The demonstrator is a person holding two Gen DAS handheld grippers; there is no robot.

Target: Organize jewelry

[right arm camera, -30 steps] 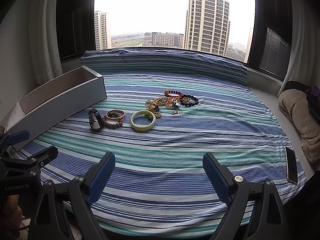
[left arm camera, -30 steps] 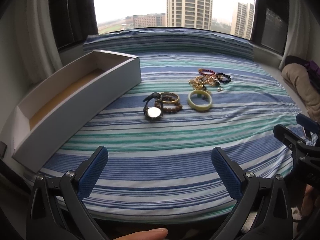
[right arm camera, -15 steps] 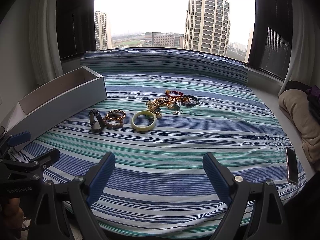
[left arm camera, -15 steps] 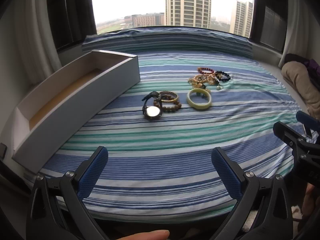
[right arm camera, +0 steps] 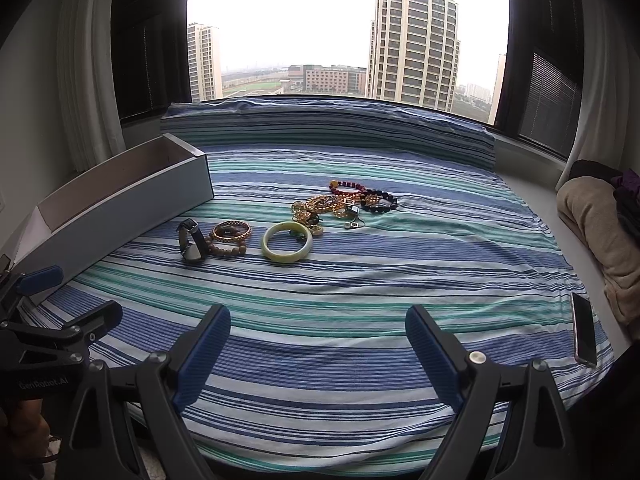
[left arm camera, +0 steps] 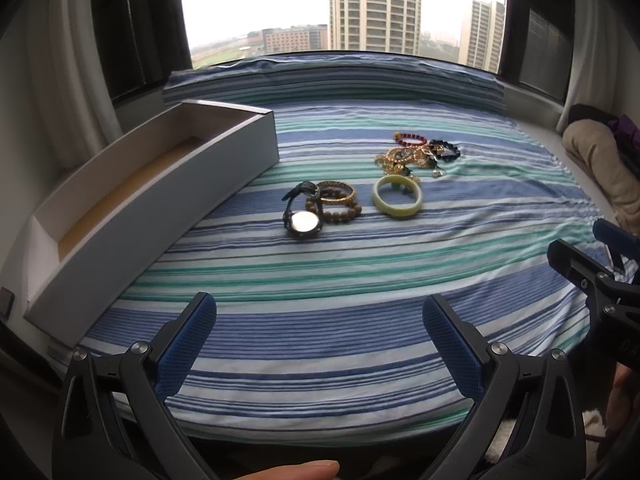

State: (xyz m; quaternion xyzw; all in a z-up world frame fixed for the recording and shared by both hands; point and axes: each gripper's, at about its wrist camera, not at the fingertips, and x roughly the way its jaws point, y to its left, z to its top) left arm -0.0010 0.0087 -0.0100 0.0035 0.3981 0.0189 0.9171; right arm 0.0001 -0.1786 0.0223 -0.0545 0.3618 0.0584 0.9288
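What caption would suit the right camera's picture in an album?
Open right gripper over a striped bed, facing jewelry and a box.

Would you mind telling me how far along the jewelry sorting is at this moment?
Nothing looks done: the white box looks empty. Nothing is in hand; left gripper and right gripper are open. Left: watch, jade bangle, tangled bracelets.
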